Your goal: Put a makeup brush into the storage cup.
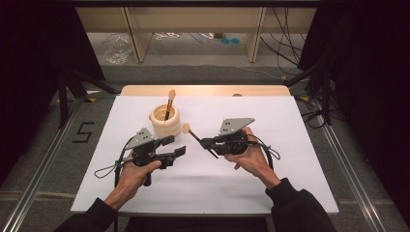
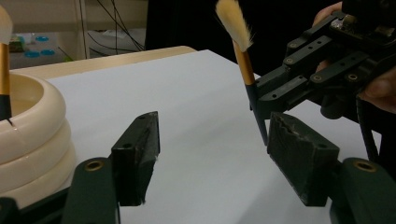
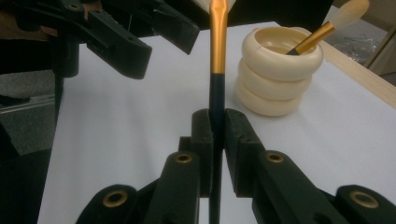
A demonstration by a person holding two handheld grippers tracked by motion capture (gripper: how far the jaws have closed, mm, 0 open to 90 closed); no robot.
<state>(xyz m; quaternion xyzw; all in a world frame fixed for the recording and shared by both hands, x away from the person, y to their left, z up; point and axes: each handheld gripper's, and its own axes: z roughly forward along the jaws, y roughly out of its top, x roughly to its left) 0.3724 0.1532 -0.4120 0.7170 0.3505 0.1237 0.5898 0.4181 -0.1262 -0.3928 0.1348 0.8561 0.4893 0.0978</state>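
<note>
Nearest me, two dark sleeves come up over the near edge of the white table (image 1: 290, 125), each hand carrying a black gripper. The right gripper (image 1: 207, 143), at about four o'clock from the table's middle, has its jaws pressed together on the dark handle of a makeup brush (image 1: 194, 137); seen from above, the brush slants toward ten o'clock with its pale tuft just beside the holder. The right gripper view brings what the high view cannot: the pads clamped tight on either side of the brush handle (image 3: 216, 70), a gold band above the dark part. The left gripper (image 1: 174, 146), at about seven o'clock, has its jaws standing apart with nothing between them, and the left gripper view shows the bare white surface in that gap, with the held brush (image 2: 243, 60) past its right jaw at one o'clock. Farther back, toward eleven o'clock, stands the cream ringed holder (image 1: 157, 124) with a second brush (image 1: 169, 102) leaning inside, its tuft up.
</note>
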